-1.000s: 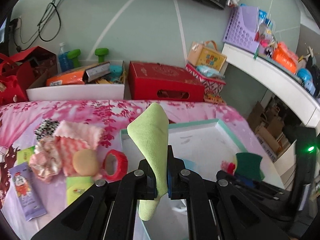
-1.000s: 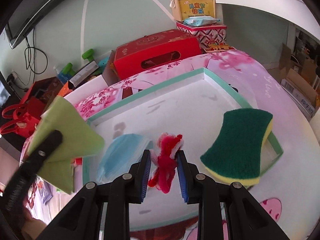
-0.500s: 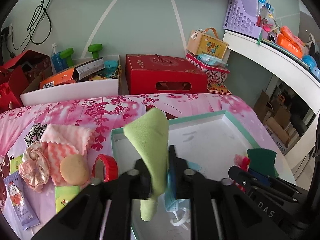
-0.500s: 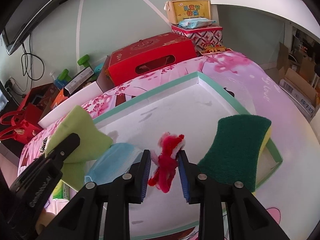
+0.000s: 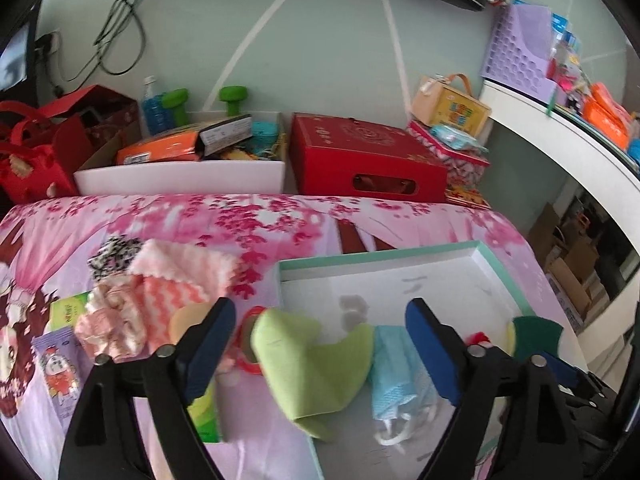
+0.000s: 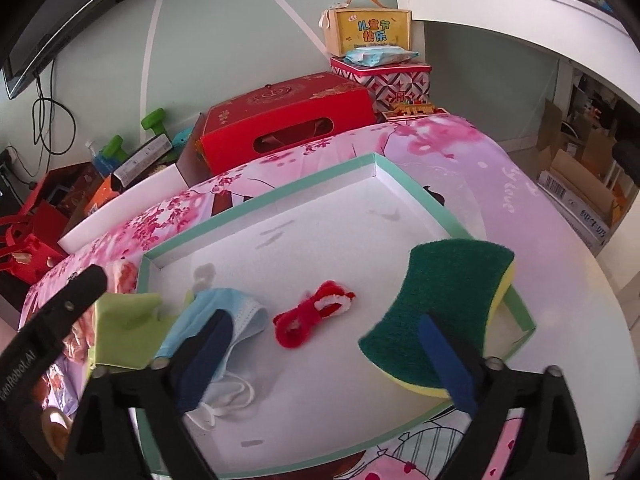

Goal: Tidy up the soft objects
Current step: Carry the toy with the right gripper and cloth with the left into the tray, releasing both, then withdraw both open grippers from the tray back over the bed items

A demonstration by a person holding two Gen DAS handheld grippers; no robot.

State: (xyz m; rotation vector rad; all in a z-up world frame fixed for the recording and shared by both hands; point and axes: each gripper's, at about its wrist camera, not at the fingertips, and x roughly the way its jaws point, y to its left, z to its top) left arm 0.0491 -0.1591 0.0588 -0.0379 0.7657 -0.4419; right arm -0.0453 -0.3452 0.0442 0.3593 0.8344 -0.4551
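Observation:
A shallow white tray with a teal rim (image 6: 256,200) (image 5: 384,254) lies on the pink flowered cloth. A green cloth (image 5: 308,356) (image 6: 124,328) sags over the tray's left rim, free of my left gripper (image 5: 320,344), whose jaws are opening wide around it. A blue face mask (image 5: 396,368) (image 6: 224,312) lies beside it. A red fuzzy tie (image 6: 316,314) lies on the tray floor beyond my right gripper (image 6: 324,360), whose jaws are opening with nothing pressed between them. A green and yellow sponge (image 6: 444,304) leans on the tray's right rim.
Left of the tray lie a pink striped cloth (image 5: 180,276), a pink scrunchie (image 5: 112,320), a round sponge, a red tape roll (image 5: 248,344) and small packets. Behind the table stand a red box (image 5: 360,164), a white bin (image 5: 180,176) and red bags.
Both grippers went from shut to open. The green cloth dropped from the left gripper onto the tray's left rim. The red tie fell from the right gripper onto the tray floor.

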